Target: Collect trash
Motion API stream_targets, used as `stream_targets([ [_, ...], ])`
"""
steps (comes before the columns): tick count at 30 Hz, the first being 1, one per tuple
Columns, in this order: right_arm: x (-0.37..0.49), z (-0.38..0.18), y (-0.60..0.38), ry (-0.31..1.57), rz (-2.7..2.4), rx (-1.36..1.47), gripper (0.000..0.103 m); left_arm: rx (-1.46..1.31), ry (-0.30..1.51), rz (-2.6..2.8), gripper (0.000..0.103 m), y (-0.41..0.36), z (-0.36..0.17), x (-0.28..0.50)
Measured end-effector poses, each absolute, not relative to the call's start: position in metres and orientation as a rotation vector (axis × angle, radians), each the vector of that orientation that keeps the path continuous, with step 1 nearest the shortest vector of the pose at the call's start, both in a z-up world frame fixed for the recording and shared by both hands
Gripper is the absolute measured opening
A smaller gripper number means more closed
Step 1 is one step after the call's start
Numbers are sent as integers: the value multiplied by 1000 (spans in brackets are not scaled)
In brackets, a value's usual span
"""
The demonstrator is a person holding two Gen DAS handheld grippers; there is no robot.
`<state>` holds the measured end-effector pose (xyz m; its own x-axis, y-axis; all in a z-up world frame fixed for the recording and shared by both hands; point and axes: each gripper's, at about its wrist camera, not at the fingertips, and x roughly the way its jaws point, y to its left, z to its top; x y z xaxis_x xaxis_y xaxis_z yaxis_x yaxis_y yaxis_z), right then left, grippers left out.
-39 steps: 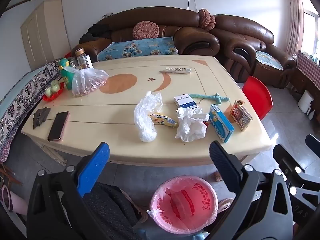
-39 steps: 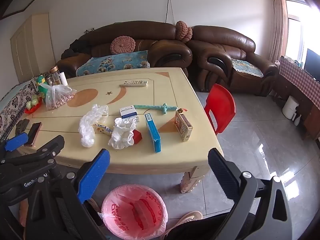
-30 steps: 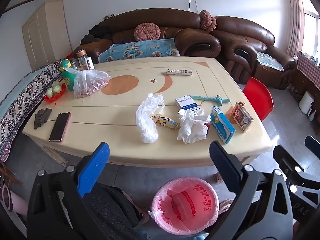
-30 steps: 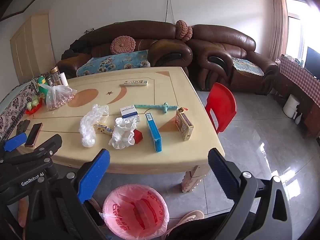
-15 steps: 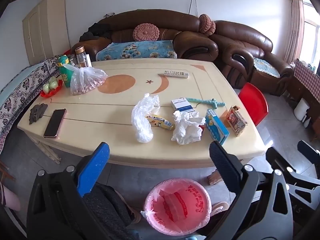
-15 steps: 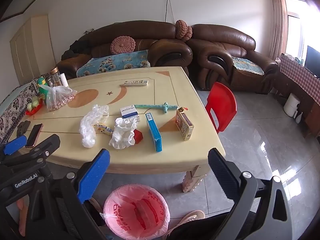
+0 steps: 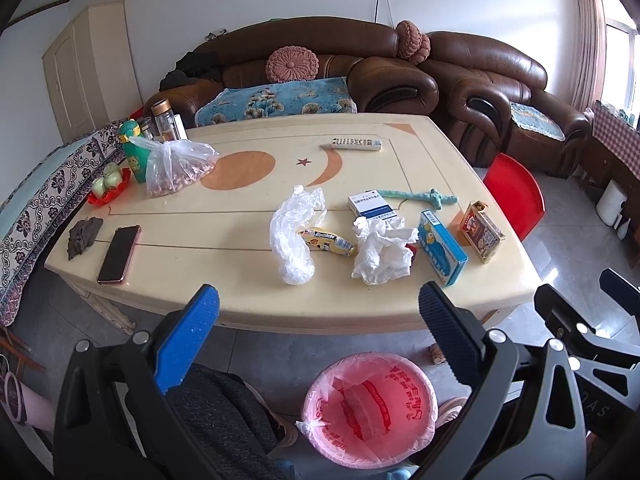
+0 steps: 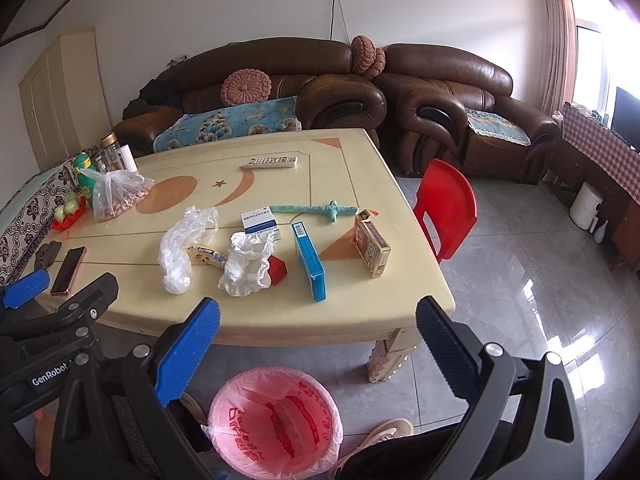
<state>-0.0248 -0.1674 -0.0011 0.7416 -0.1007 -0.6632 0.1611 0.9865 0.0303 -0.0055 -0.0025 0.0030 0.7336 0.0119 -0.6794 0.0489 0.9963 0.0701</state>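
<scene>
Crumpled tissue (image 7: 382,254): lay near the front edge of the table (image 7: 256,296), white, loosely balled, touching a small red block (image 8: 277,269) on its right side.
Clear plastic bag (image 7: 292,236): lay crumpled to the left of the tissue, long axis running front to back.
Snack wrapper (image 7: 327,241): yellow, lay between the plastic bag and the tissue – one end tucked against the bag.
Blue carton (image 7: 442,248): stood on its long edge just right of the tissue.
White-and-blue box (image 7: 371,205): lay flat behind the tissue.
Red-and-yellow carton (image 8: 371,249): stood farther right, top flap open, near the table's right edge.
Green strip (image 7: 418,197): lay behind the cartons.
Waste bin (image 7: 370,410): stood on the floor below the front edge of the table, lined with a pink bag, well apart from the trash above.
Left gripper (image 7: 318,318): held short of the table edge above the bin, jaws spread wide, nothing between them.
Right gripper (image 8: 318,320): same posture – jaws spread wide and empty, short of the table edge.
Other items: phone (image 7: 119,254), remote control (image 7: 355,144), bag of nuts (image 7: 176,168), red chair (image 8: 448,210).
</scene>
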Motion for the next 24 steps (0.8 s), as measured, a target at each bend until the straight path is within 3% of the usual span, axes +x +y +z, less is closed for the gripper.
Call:
stream_targets([
  [24, -13, -14, -166, 744, -142, 121, 96, 98, 792, -15, 98, 2, -9, 14],
])
